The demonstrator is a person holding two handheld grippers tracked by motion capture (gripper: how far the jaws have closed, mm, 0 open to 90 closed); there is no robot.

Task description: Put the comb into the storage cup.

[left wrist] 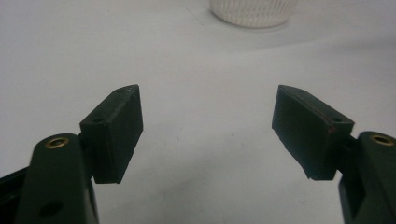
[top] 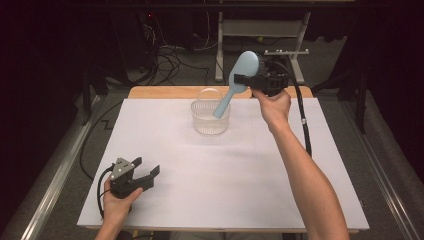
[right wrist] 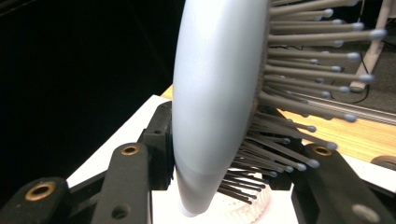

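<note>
Hairbrush (top: 239, 80) is hanging between the closed jaws of the right gripper (top: 243, 80), its handle tip dipping into the basket (top: 210, 117) below. Light, stiff and smooth-backed, it is likely gripping best at the neck. Left gripper (top: 148, 172) is resting open on the desk (top: 225, 185).
</note>
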